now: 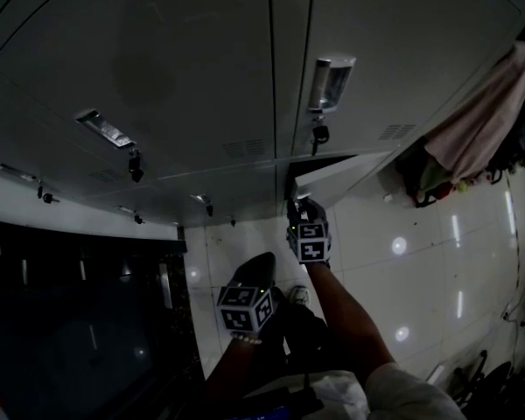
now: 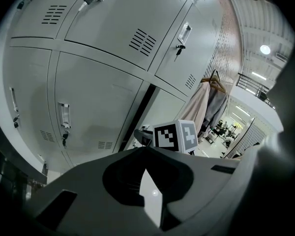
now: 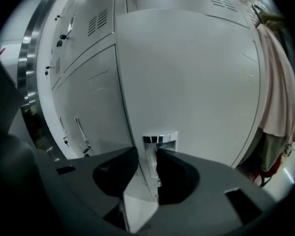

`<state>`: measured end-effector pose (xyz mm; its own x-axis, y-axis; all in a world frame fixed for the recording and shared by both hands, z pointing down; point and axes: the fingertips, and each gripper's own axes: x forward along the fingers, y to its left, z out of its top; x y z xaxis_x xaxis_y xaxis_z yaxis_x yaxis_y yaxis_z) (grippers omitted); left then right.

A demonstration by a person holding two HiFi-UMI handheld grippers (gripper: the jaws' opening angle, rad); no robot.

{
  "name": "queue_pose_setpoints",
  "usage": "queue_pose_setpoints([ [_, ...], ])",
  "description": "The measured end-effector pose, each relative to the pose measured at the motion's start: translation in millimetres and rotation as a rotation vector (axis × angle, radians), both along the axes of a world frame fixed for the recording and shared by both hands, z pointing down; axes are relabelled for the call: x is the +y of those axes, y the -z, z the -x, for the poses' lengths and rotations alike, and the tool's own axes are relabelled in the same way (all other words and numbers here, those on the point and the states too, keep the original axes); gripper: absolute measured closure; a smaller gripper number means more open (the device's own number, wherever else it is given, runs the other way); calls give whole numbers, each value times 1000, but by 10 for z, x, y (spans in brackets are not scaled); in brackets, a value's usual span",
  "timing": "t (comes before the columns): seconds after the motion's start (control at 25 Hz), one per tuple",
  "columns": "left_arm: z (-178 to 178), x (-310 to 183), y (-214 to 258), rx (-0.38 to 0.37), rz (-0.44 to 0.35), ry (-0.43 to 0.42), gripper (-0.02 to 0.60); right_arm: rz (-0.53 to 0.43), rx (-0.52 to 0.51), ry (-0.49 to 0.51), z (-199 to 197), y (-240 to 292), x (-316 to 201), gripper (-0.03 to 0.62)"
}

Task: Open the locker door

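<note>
Your right gripper [image 3: 147, 152] is on the locker door [image 3: 196, 82]. Its jaws are drawn in narrow, one on each side of the chrome handle [image 3: 160, 139], and no gap shows between them and the metal. The door belongs to the lower row of the grey lockers [image 1: 157, 77]. From your head view it stands ajar, with its free edge swung out from the frame and a dark gap behind it. Your right arm reaches straight out to that edge. The door sits directly under a closed locker that has a key [image 1: 319, 134] hanging in its lock. In the right gripper view the door's flat face fills most of the frame, and the handle is low on it, near the edge you are gripping. Your left gripper [image 2: 146, 154] hangs back, nearer your body and lower in your head view, well apart from the door. Its jaw tips meet with nothing between them, and only the glossy tiled floor [image 1: 402, 234] shows through the wedge below them. Clothes [image 1: 481, 121] hang to the right of the lockers, clear of both grippers.
</note>
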<state>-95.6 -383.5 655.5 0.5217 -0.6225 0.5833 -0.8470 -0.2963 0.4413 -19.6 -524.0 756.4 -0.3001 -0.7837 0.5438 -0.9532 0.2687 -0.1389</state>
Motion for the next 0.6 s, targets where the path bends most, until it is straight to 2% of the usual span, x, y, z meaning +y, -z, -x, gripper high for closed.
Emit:
queue_pose_setpoints([
  [0.24,-131,37,0,-2,-2,-15,589,-16,11,18,-95,7,255,462],
  [0.6,-444,165,-78,-16,1,-54,588,9,22,24,-283,-4,626,448],
])
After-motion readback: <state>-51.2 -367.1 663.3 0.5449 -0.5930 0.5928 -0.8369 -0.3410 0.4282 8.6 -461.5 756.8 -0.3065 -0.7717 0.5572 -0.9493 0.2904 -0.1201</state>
